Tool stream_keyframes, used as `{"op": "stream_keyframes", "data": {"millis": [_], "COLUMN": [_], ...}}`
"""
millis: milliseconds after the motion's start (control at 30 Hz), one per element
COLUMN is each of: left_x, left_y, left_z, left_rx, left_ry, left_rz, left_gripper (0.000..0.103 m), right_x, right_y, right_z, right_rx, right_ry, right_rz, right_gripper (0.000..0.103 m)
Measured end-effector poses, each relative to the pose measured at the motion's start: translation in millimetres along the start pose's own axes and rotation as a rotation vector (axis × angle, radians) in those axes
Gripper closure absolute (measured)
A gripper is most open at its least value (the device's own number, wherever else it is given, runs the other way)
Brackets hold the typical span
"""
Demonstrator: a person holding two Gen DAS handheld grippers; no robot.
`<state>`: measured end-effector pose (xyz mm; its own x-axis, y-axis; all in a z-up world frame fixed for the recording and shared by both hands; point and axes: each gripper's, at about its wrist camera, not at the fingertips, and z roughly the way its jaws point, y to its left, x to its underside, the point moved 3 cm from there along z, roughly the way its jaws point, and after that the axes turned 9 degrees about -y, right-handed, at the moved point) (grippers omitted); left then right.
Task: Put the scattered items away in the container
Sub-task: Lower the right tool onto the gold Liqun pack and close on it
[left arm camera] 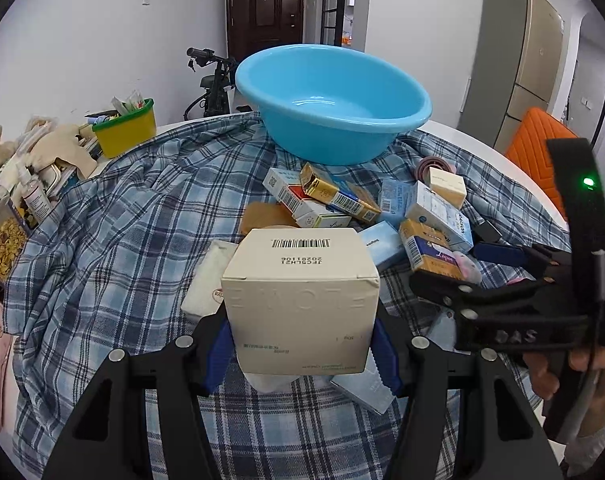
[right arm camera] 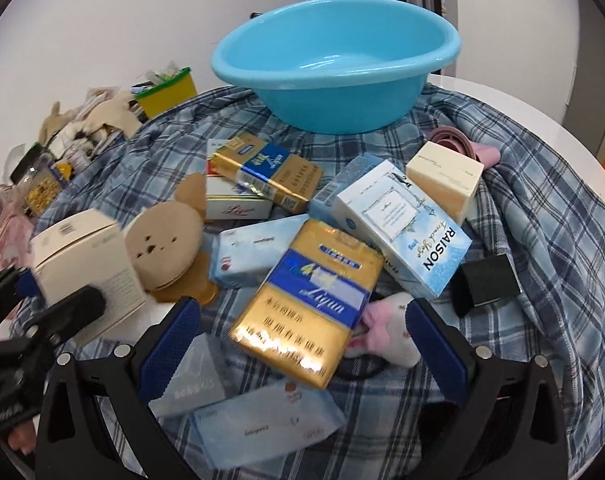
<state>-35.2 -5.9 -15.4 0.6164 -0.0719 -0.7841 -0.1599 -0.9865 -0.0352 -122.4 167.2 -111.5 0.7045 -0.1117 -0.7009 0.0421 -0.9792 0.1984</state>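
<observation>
The empty blue basin (left arm camera: 330, 100) (right arm camera: 334, 60) stands at the far side of the plaid cloth. My left gripper (left arm camera: 300, 344) is shut on a cream box (left arm camera: 300, 300) with a barcode on top, lifted above the cloth; the right wrist view shows that box (right arm camera: 86, 264) at the left edge. My right gripper (right arm camera: 302, 344) is open wide, its blue pads (right arm camera: 170, 344) on either side of a gold-and-blue cigarette pack (right arm camera: 306, 300) without touching it. The left wrist view shows the right gripper (left arm camera: 446, 266) at the right, over the pile.
Several packs and boxes lie heaped on the plaid cloth (left arm camera: 142, 208): a pale blue Raison box (right arm camera: 406, 232), a cream box (right arm camera: 446, 180), a black cube (right arm camera: 488, 280), a tan round bear face (right arm camera: 166, 244). A yellow bin (left arm camera: 126, 128) and clutter sit far left, an orange chair (left arm camera: 538, 148) right.
</observation>
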Motion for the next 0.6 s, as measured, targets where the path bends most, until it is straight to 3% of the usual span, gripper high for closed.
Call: {"op": "stream_keyframes", "data": {"millis": [233, 400, 600], "left_x": [0.8, 2.5, 3.3], "left_y": [-1.0, -0.7, 0.3], "left_z": [2.8, 6.2, 6.1], "left_rx": [-0.002, -0.007, -0.006], "left_ry": [0.007, 0.019, 0.019], "left_rz": [0.001, -0.001, -0.002], "left_gripper": [0.041, 0.041, 0.041], "right_x": [1.8, 1.9, 1.7], "right_y": [-5.3, 2.6, 11.9], "right_z": [13.2, 13.4, 2.8], "right_rx": [0.018, 0.019, 0.0], "right_ry": [0.028, 0.033, 0.012], "right_rz": [0.03, -0.032, -0.096], "right_gripper": [0.001, 0.031, 0.047]}}
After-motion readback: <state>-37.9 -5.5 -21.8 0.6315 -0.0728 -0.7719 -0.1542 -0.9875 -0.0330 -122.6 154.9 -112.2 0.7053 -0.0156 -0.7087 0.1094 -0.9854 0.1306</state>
